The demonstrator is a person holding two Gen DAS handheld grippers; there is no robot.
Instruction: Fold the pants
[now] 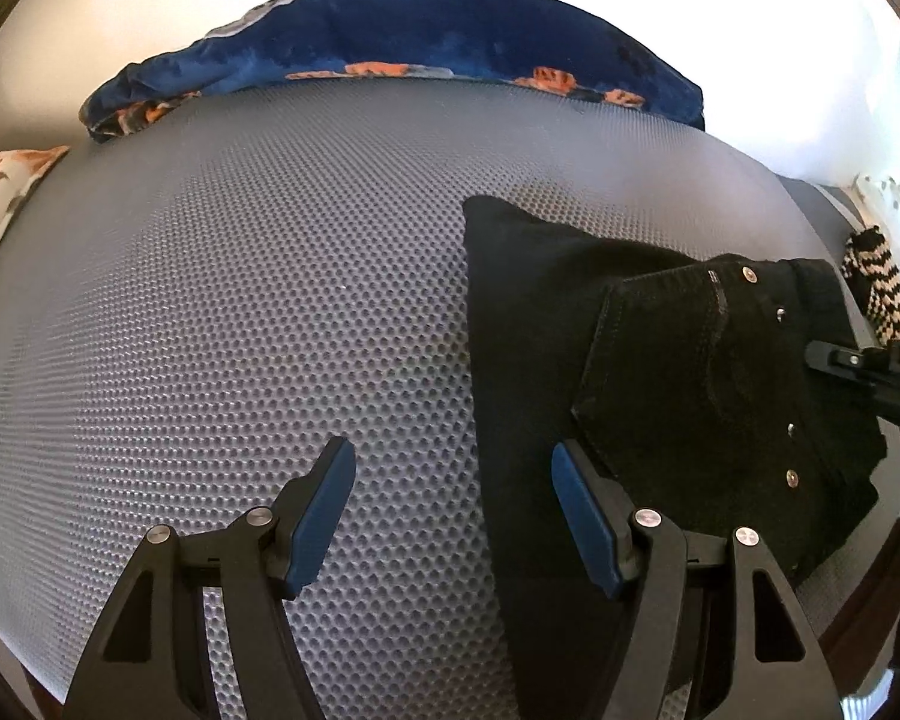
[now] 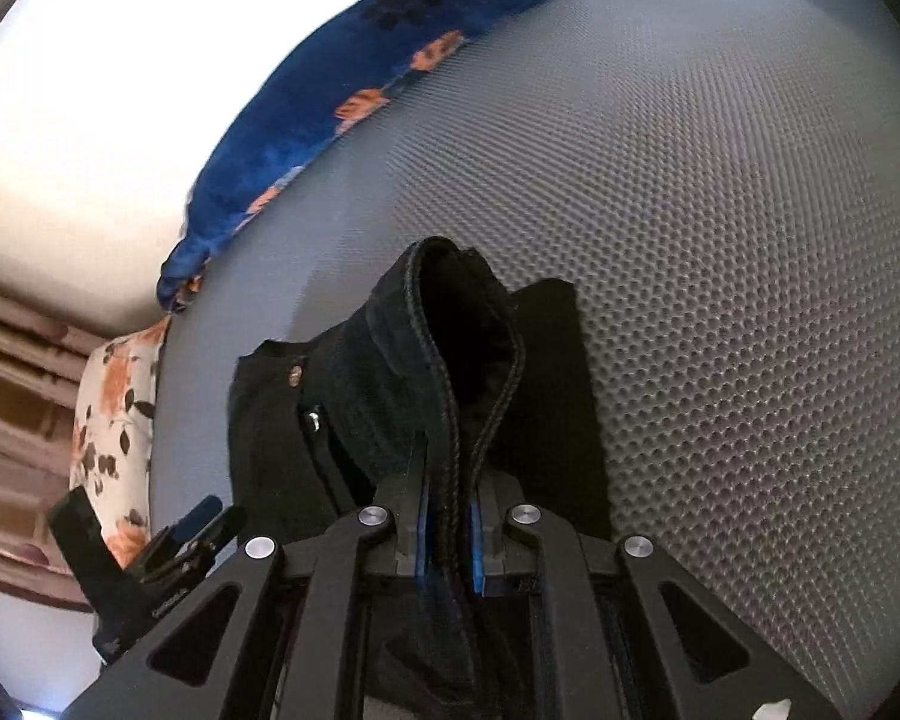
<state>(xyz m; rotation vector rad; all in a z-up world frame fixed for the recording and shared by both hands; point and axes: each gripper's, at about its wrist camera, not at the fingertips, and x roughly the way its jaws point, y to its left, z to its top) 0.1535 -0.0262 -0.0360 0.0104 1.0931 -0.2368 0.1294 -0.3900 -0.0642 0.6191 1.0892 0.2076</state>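
Black pants (image 1: pixel 570 312) lie folded on the right of a grey dimpled mat (image 1: pixel 270 300), back pocket and metal rivets facing up. My left gripper (image 1: pixel 453 498) is open and empty, with its right finger over the pants' left edge. My right gripper (image 2: pixel 450 531) is shut on a stitched edge of the pants (image 2: pixel 438 360) and holds that fold raised above the rest. The right gripper also shows at the right edge of the left wrist view (image 1: pixel 858 372). The left gripper shows at lower left in the right wrist view (image 2: pixel 204 519).
A dark blue floral cushion (image 1: pixel 426 54) lies along the mat's far edge. A white floral pillow (image 1: pixel 0 198) is at the left. A black-and-cream striped cloth (image 1: pixel 876 288) sits at the right. A wooden frame edge (image 1: pixel 870 588) runs along the lower right.
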